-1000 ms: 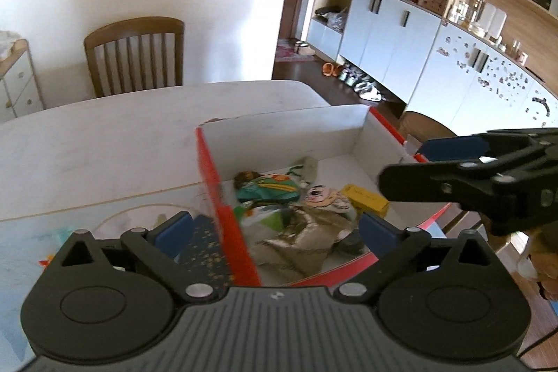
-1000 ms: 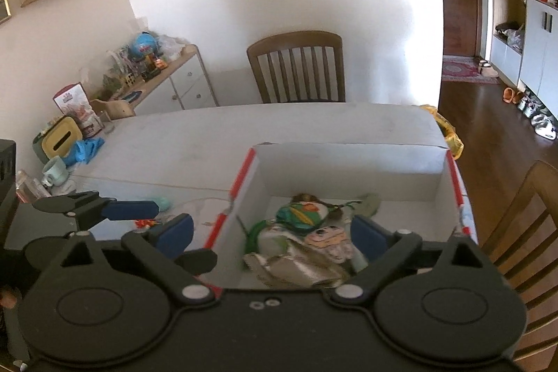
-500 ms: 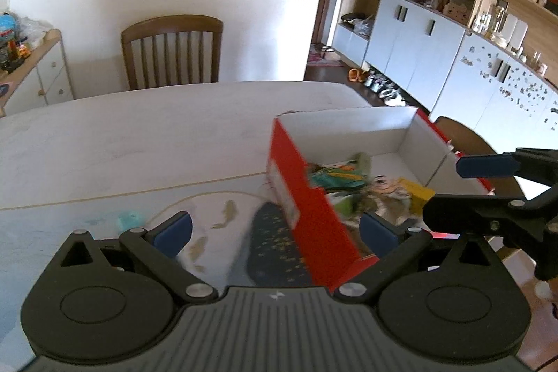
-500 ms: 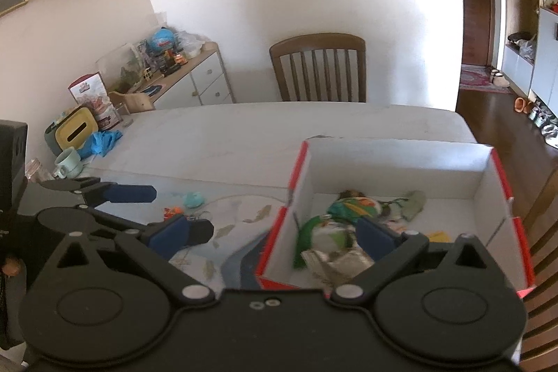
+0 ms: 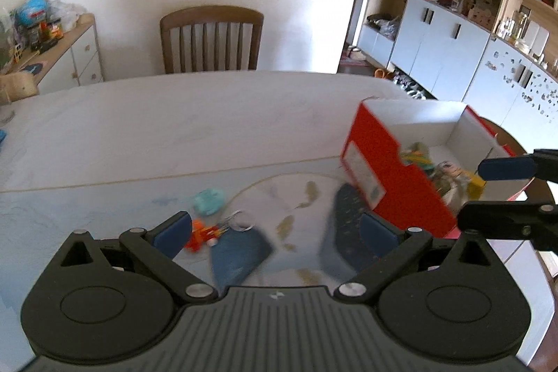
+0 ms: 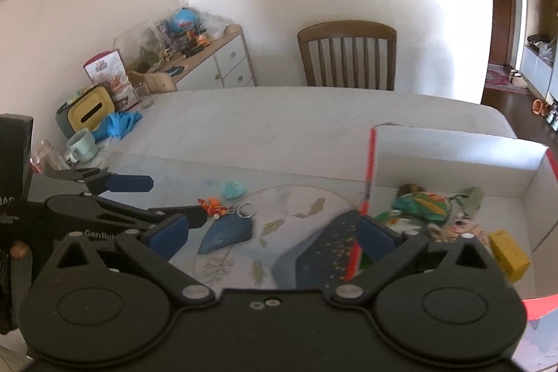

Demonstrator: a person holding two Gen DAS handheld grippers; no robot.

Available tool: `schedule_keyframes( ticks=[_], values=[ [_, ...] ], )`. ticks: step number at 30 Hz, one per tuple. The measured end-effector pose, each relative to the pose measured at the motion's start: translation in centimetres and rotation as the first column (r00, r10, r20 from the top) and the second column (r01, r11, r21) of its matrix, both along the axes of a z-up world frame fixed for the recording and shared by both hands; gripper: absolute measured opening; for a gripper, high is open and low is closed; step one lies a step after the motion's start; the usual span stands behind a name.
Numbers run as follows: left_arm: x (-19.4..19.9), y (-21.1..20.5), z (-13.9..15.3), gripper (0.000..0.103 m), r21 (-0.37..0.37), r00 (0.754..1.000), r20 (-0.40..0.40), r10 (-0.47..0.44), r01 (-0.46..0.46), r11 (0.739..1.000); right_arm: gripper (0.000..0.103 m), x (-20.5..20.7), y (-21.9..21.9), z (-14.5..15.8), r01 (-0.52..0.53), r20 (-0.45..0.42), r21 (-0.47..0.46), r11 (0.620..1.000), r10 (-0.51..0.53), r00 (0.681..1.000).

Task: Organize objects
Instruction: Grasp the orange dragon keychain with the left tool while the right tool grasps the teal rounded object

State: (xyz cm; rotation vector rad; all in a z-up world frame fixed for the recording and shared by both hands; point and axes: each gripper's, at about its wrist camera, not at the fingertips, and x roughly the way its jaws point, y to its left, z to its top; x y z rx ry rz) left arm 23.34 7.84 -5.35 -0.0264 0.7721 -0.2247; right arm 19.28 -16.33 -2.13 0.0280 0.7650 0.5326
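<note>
- The white table (image 6: pixel 279 117) carries everything; a printed mat (image 6: pixel 279 218) lies on its near part, under the loose items.
- The red cardboard box (image 5: pixel 390 176) with a white inside stands on the right of the table, its near corner over the mat's edge. It already holds a green-and-orange toy (image 6: pixel 423 203), a yellow block (image 6: pixel 507 255) and other small things too jumbled to name.
- The left gripper (image 5: pixel 275 230) hangs low over the mat with its blue-padded fingers spread wide and nothing between them. The right gripper (image 6: pixel 273 232) is likewise spread and empty, beside the box's left wall.
- Still outside the box, on the mat: a dark blue pouch (image 6: pixel 226 234) with a key ring (image 6: pixel 246 210) at its far end, a small orange charm (image 6: pixel 211 206) just beside it, and a pale teal round piece (image 6: pixel 233 190) a little further back.
- Judged step: picking up one of these leftovers with the left gripper, the pouch being nearest.
- To do it well: bring the fingers down either side of the pouch's body, not the ring, which would likely slip.
- Keep the charm clear of the pads, so that one thing is lifted at a time.
- Close fully before lifting; the left view is blurred, so steady the hand first.
- Carry it over the box wall, not into it.
</note>
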Motion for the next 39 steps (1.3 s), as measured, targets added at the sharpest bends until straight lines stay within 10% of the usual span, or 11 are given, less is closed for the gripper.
schedule_keyframes(
  ticks=[39],
  values=[
    [6.5, 4.7, -10.5, 0.103, 0.082, 1.000, -0.023, -0.004, 0.006, 0.997, 0.089, 12.8, 14.4, -9.5, -0.072, -0.216, -0.156, 0.985, 0.037, 0.976]
  ],
)
